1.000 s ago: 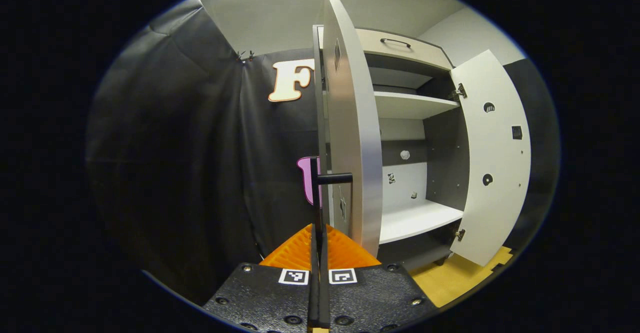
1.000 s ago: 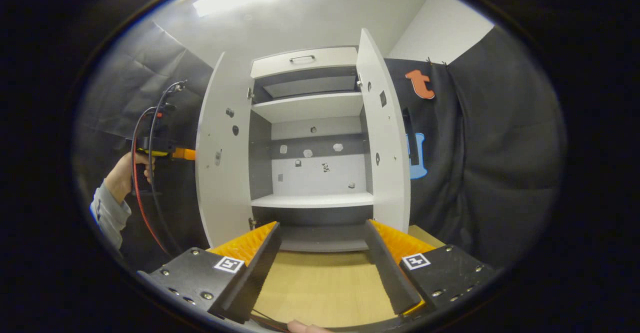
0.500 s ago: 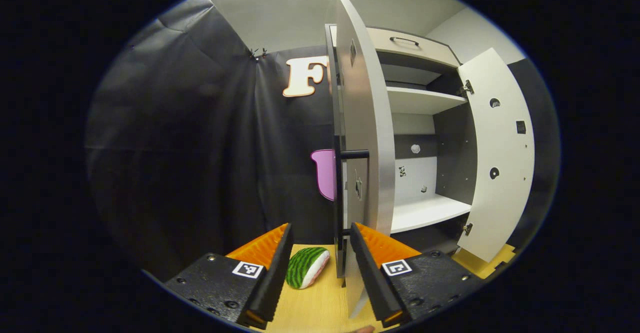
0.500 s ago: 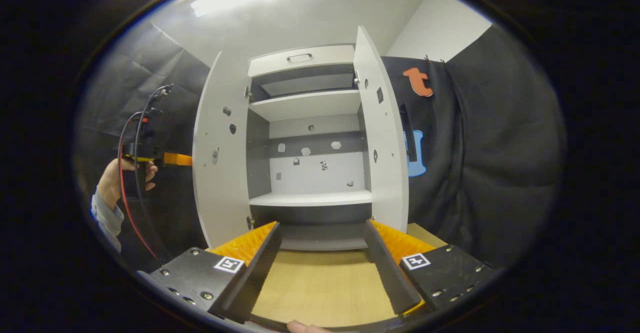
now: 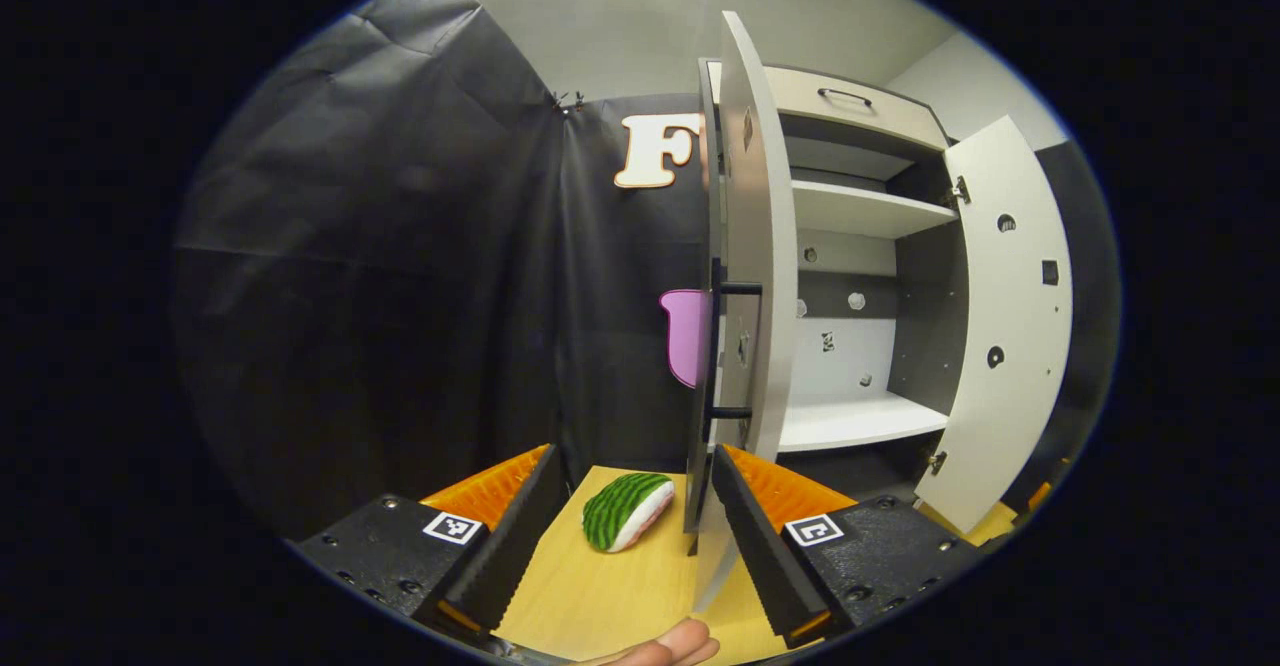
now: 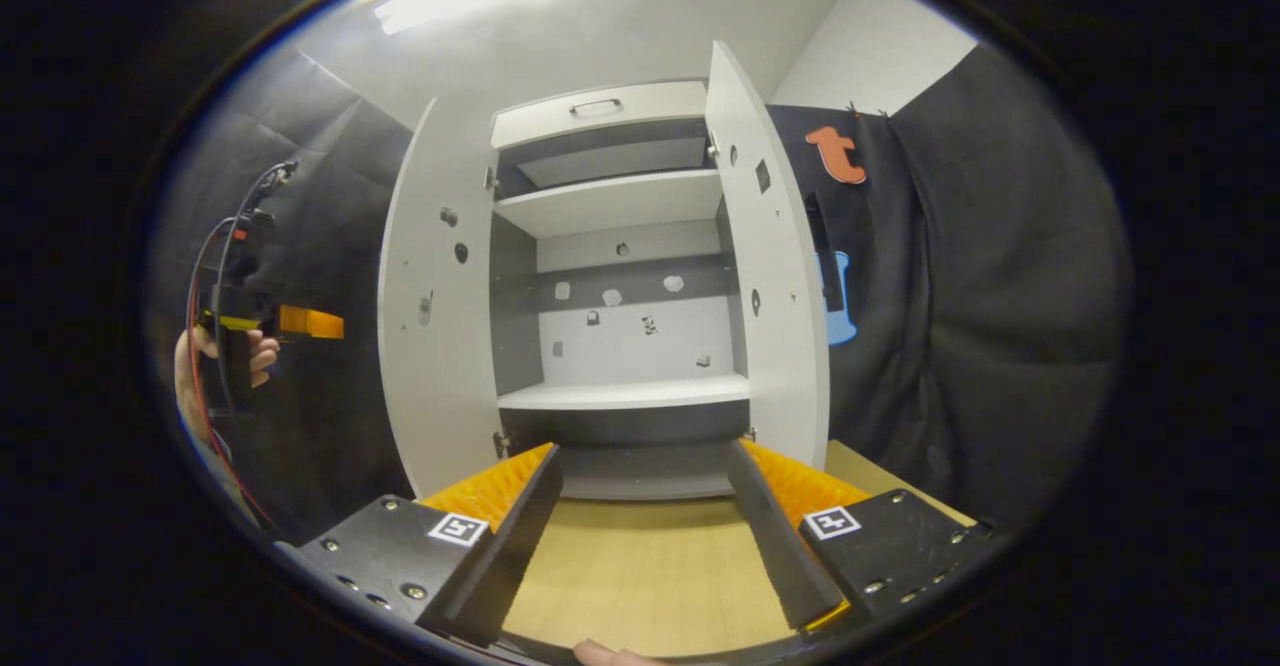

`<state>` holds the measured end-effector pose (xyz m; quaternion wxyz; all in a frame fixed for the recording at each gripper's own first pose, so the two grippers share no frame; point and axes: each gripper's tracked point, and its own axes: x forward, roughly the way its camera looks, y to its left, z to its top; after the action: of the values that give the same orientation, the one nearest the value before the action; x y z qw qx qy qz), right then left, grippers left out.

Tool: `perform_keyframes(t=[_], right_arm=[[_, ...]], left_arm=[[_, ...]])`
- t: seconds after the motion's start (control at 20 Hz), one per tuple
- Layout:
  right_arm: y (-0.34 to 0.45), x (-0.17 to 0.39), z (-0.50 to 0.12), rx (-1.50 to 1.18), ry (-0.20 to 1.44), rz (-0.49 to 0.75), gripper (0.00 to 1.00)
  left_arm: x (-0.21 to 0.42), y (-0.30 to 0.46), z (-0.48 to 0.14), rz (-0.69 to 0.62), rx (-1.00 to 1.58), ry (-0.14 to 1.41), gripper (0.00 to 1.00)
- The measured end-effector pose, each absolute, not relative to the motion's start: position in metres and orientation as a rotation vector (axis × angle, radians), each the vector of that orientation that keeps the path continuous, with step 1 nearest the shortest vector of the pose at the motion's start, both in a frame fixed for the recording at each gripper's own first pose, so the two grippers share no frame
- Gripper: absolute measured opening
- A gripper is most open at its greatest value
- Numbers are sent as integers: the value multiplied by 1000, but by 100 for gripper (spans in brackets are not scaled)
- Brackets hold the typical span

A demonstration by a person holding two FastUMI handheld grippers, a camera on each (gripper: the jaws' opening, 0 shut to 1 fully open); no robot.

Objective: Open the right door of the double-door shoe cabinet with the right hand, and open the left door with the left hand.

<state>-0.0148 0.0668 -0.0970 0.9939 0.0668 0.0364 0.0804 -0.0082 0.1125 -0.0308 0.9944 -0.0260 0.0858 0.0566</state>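
Both doors of the shoe cabinet (image 6: 620, 276) stand wide open, so as far as I can judge the task is done and nothing is left but for the hands to draw clear.

In the right gripper view the left door (image 6: 432, 296) and the right door (image 6: 770, 266) swing out to either side of the open carcass, which stands on the pale wooden floor (image 6: 640, 566) against the booth's black cloth wall. In the left gripper view the left door (image 5: 752, 266) shows nearly edge-on, its dark bar handle (image 5: 718, 346) free of any grip.

The left gripper (image 5: 628, 536) is spread, its jaws apart with nothing between them; off at the left edge of the right gripper view it appears again (image 6: 300, 322), held in a hand (image 6: 215, 356) well clear of the door. The right gripper (image 6: 645, 536) is spread too, pinching nothing, and faces the cabinet's middle from a little way back.

The doors are flat, smooth, matt panels in a light grey-white, their inner faces dotted with small round fitting holes and metal hinges. Inside, white shelves (image 6: 620, 396) sit against dark grey side walls, and a drawer front (image 6: 598, 114) with a slim curved pull caps the top. On the floor by the foot of the left door lies a small soft-looking toy (image 5: 625, 511), striped green like a watermelon slice.
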Motion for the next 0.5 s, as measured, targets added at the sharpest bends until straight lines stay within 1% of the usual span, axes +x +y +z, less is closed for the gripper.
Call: perform_keyframes(t=[0.05,0.1,0.15,0.2,0.25,0.35,0.4,0.5], right_arm=[[67,-14,-97,133,74,165,99],[69,-12,-97,132,74,167,99],[68,-10,-97,134,75,164,99],[66,-9,-98,136,76,160,99],[65,-8,-97,138,76,156,99],[63,-5,-96,142,76,149,99],[63,-4,-96,141,75,149,99],[62,-4,-91,132,69,146,99]], left_arm=[[-15,104,-32,109,-56,164,90],[-22,95,-31,106,-53,145,94],[-29,86,-34,99,-40,138,94],[-38,76,-36,94,-29,131,89],[-46,66,-35,91,-26,119,94],[-58,40,-37,59,-15,94,94],[-63,32,-38,62,-15,92,89],[-68,11,-34,56,-24,73,93]])
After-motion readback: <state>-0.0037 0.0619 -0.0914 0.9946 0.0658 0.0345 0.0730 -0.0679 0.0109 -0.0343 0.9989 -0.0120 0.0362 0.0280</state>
